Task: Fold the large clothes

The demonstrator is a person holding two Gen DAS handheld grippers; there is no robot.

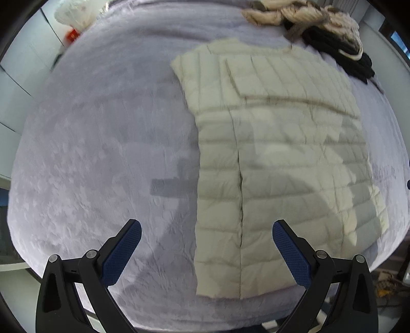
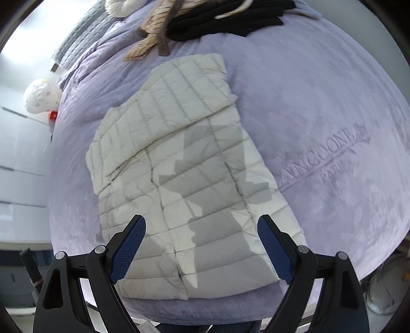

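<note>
I see a cream quilted puffer jacket [image 1: 276, 158] lying flat on a lavender plush blanket [image 1: 102, 158] that covers the bed. The jacket's shell is smooth and slightly glossy, stitched into horizontal padded channels with fine creases between them. Its sleeves are folded inward across the upper body, giving the garment a roughly rectangular outline; a dark front seam runs lengthwise down the body to the near hem. In the right wrist view the same jacket [image 2: 179, 164] sits left of centre, its hem close to the near edge of the blanket [image 2: 320, 102], which carries embossed lettering and a leaf pattern in its pile.

At the far edge of the bed I see a heap of other clothes [image 1: 315, 23]: beige ribbed knitwear tangled with black fabric. A white printed plastic bag [image 2: 41, 96] stands beside the bed; I cannot tell its contents.

My left gripper [image 1: 206, 231] hangs above the jacket's near left edge, jaws spread wide, nothing between the blue textured pads. My right gripper [image 2: 201, 226] hangs over the jacket's lower body, jaws likewise spread wide and empty. Both cast shadows on the fabric.
</note>
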